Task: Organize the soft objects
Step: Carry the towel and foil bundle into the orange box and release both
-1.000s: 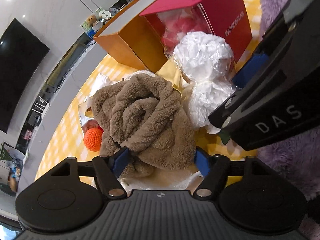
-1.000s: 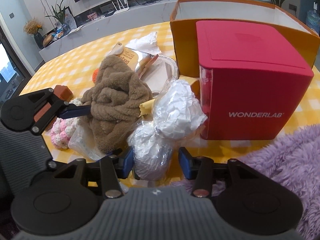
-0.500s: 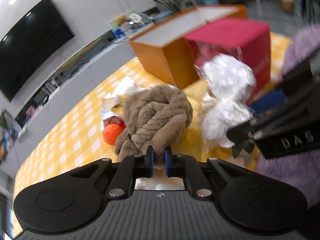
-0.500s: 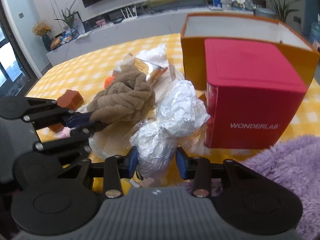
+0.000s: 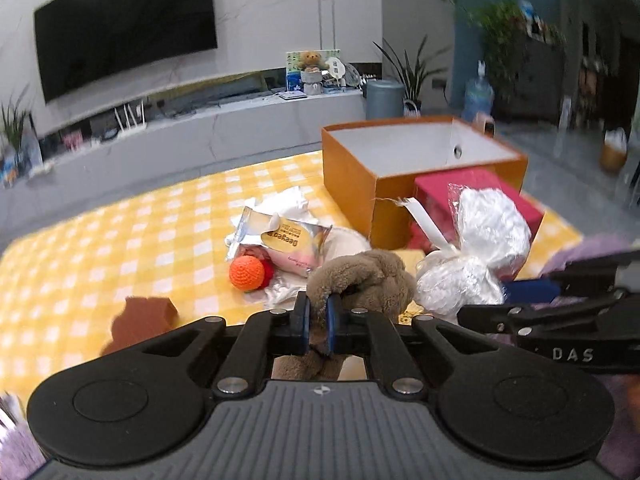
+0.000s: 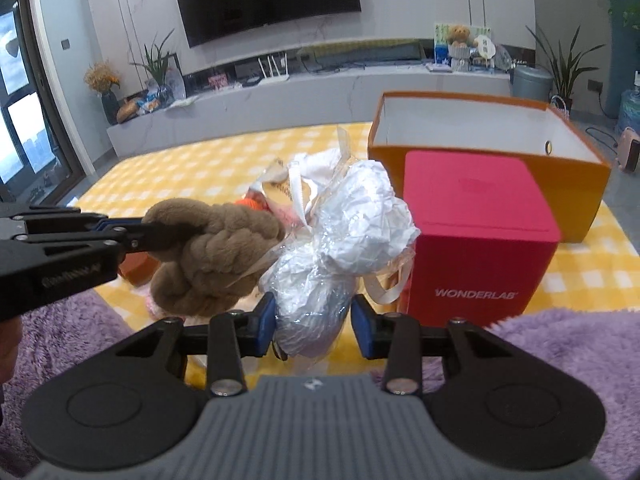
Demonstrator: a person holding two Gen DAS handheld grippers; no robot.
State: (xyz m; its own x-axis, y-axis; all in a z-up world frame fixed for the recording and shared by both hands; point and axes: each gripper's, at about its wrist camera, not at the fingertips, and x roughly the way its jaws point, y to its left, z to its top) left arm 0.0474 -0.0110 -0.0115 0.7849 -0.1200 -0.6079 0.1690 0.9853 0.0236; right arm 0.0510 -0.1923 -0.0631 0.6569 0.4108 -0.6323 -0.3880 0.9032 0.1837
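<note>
My left gripper [image 5: 317,312] is shut on a fold of the brown fluffy towel [image 5: 364,276] and holds it lifted above the yellow checked table; the towel also shows in the right wrist view [image 6: 208,256], hanging from the left gripper [image 6: 152,232]. My right gripper [image 6: 314,320] is shut on the white wrapped bundle [image 6: 352,224], also lifted; the bundle shows in the left wrist view [image 5: 480,252]. The open orange box [image 5: 400,160] stands behind, empty inside.
A red WONDERLAB box [image 6: 480,232] stands in front of the orange box [image 6: 500,128]. An orange crochet ball [image 5: 247,274], a foil packet [image 5: 280,236] and a brown sponge [image 5: 140,316] lie on the table. A purple fluffy rug [image 6: 560,344] covers the near edge.
My left gripper closed on the brown towel and lifted it. My right gripper closed on the white bundle and raised it. Both views have tilted up toward the room.
</note>
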